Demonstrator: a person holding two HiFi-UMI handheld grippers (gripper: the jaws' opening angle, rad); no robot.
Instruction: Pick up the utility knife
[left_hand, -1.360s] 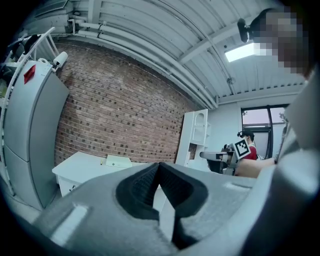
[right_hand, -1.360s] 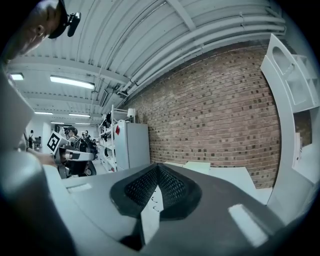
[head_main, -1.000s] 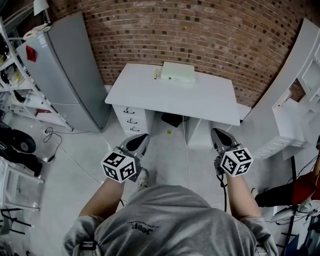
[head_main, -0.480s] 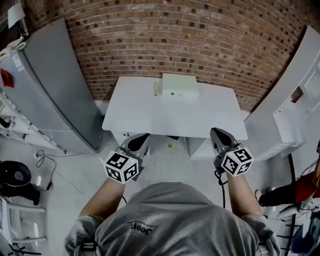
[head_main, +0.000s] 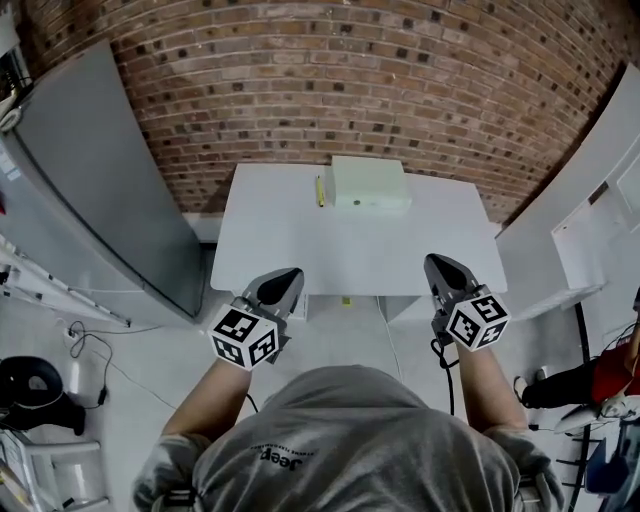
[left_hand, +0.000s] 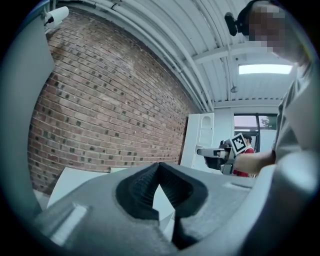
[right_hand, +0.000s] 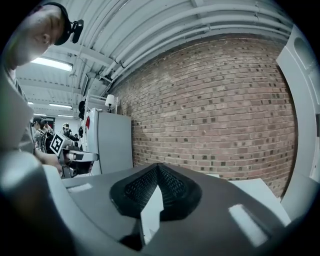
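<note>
Your white desk (head_main: 350, 245) sits in the middle of the head view, its far edge against the brick wall (head_main: 300, 90). Two things lie on its top, both along the back edge in the upper middle of the frame. One is a pale rectangular box (head_main: 370, 187), lying flat. The other is the utility knife (head_main: 320, 190), a slim yellowish stick just left of the box, pointing front to back. In your left gripper view the desk top is a pale slab at lower left (left_hand: 70, 177). In your right gripper view it is at lower right (right_hand: 260, 190).
</note>
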